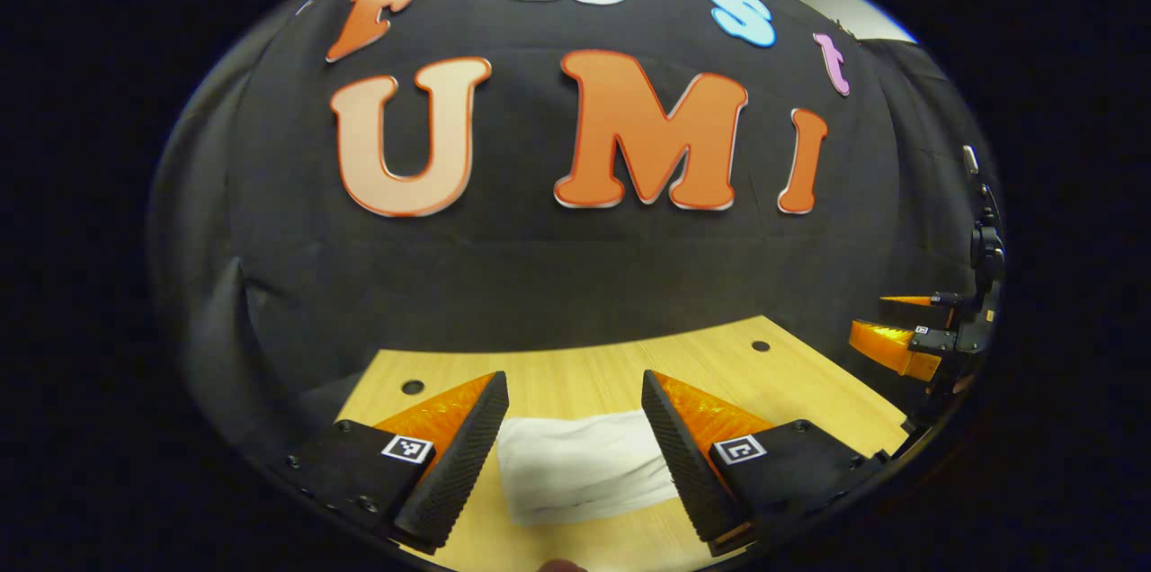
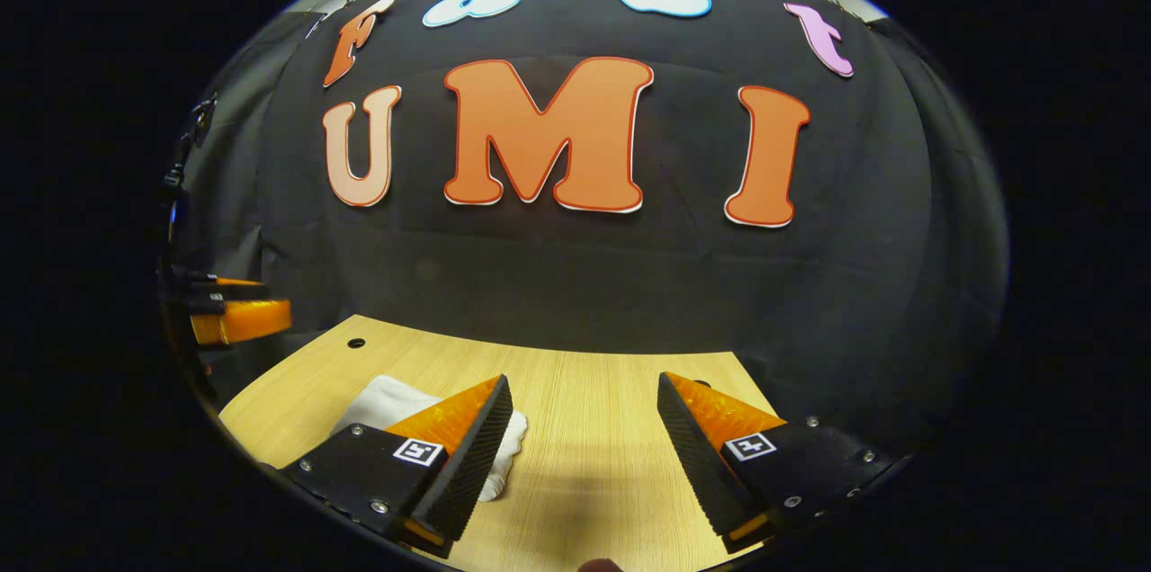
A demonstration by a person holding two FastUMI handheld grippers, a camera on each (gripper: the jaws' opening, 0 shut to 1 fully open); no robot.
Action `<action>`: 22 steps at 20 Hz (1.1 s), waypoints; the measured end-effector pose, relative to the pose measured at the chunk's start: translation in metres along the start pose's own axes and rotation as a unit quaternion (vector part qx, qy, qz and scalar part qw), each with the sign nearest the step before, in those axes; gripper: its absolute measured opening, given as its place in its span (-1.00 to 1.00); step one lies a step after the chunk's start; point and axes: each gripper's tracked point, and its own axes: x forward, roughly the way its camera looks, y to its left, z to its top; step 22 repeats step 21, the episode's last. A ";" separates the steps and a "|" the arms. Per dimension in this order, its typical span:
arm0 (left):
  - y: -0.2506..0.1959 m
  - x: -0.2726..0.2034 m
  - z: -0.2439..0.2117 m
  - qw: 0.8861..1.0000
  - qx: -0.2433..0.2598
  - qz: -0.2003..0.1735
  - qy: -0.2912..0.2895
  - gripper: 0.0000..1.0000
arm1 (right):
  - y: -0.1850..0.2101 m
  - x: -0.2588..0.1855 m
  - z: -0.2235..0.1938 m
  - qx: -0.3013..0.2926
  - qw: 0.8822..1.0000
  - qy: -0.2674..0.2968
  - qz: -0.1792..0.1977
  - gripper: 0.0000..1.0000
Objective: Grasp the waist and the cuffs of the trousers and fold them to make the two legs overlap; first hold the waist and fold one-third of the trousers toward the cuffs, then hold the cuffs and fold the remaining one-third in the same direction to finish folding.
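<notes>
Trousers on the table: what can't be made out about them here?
- Left gripper view: the trousers show as a white bundle; both side edges sit behind the left gripper fingers.
- Right gripper view: the right gripper finger covers part; layers, waist, cuffs unreadable.

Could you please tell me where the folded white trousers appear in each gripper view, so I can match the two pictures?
Left gripper view: the trousers lie bottom centre on the table, between this gripper's open fingers.
Right gripper view: the trousers lie lower left, partly behind one finger.
Shared landmark: the wooden table.
</notes>
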 end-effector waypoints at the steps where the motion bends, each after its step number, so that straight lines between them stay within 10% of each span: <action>1: -0.002 -0.003 0.002 1.000 0.009 0.010 -0.014 0.94 | 0.007 -0.003 0.005 0.003 1.000 -0.005 0.001 0.96; 22: -0.037 -0.046 0.025 0.978 0.035 0.017 -0.204 0.97 | 0.082 -0.035 0.079 0.017 0.993 -0.112 0.028 0.97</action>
